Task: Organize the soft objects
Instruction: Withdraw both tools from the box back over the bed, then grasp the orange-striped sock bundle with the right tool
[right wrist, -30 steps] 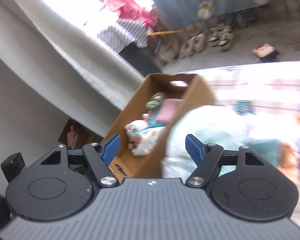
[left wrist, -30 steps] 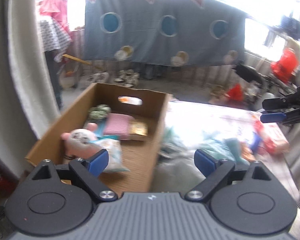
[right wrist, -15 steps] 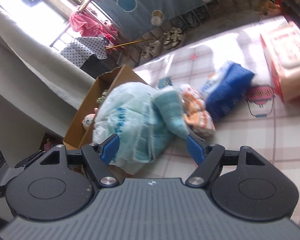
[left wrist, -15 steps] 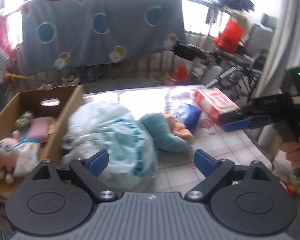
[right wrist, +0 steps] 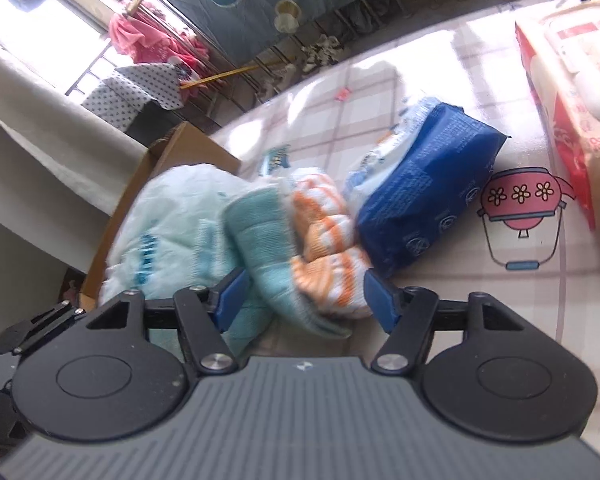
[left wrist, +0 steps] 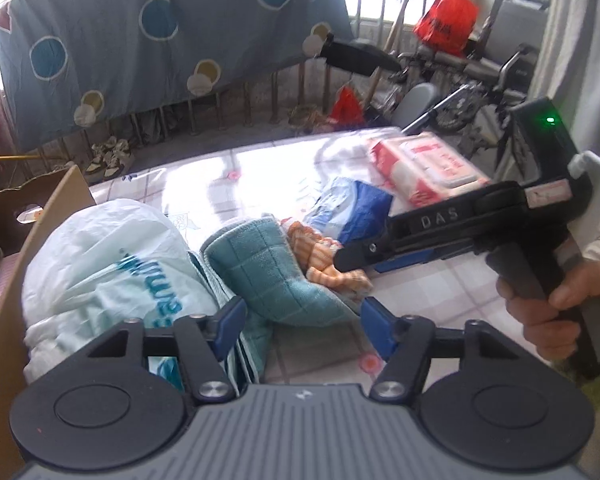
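Left gripper (left wrist: 300, 316): since a second ago swung from the cardboard box (left wrist: 8, 280) to the pile; jaws closing, half wide, teal towel (left wrist: 268, 276) between them, pads not yet pressing

Right gripper (right wrist: 300, 296): now lower, jaws closing about towel and orange striped cloth (right wrist: 328, 248), untouched

White plastic bag (left wrist: 108, 264) leans against box; blue packet (right wrist: 424, 196) beside cloth on checked surface (right wrist: 440, 308)

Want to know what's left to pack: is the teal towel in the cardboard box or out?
Out. The teal towel lies folded on the table, outside the cardboard box.
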{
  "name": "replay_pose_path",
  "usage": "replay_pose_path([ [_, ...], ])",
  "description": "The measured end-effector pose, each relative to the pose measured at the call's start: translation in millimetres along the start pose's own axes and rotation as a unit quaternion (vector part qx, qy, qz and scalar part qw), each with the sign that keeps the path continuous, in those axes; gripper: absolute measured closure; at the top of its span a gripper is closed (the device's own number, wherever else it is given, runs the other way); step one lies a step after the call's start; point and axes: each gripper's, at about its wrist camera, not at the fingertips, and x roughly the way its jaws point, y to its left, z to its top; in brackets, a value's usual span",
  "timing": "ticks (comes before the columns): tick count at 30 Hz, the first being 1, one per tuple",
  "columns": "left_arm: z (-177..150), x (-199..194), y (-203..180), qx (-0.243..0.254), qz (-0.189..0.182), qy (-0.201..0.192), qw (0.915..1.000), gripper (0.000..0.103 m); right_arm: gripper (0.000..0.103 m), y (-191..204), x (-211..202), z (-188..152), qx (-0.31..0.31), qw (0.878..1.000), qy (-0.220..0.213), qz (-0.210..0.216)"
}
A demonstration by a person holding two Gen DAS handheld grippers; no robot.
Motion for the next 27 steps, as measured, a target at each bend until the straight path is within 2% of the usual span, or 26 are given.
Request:
replay_pose_path([
  [2, 7, 17, 0, -0.002, 0.014, 0.018, 0.9997, 0.042, 0.043, -7, 12, 3, 0.004, 1.000, 0.012, 0.001],
  [6, 15, 48, -1, -0.005, 0.026, 0.048, 0.9985, 0.043, 0.044, -16, 33, 4, 0.009, 0.999, 0.039, 0.022],
  [9, 18, 68, -1, -0.006, 0.037, 0.070, 0.9968, 0.050, 0.044, -18, 42, 5, 0.010, 0.998, 0.050, 0.034],
  [12, 19, 81, 3, -0.012, 0.044, 0.087, 0.9951, 0.060, 0.055, -25, 48, 5, 0.031, 0.997, 0.060, 0.049],
  [16, 17, 95, 7, -0.036, 0.028, 0.118, 0.9920, 0.090, 0.061, -34, 48, 1, 0.056, 0.993, 0.066, 0.076],
  [17, 15, 98, 9, -0.041, 0.025, 0.125, 0.9910, 0.093, 0.062, -35, 48, -1, 0.058, 0.993, 0.069, 0.082],
  [20, 10, 97, 7, -0.047, 0.016, 0.129, 0.9904, 0.095, 0.064, -34, 50, -8, 0.064, 0.990, 0.080, 0.093],
  [27, -8, 68, -11, -0.042, -0.024, 0.140, 0.9889, 0.096, 0.065, -21, 36, -33, 0.060, 0.989, 0.106, 0.085],
])
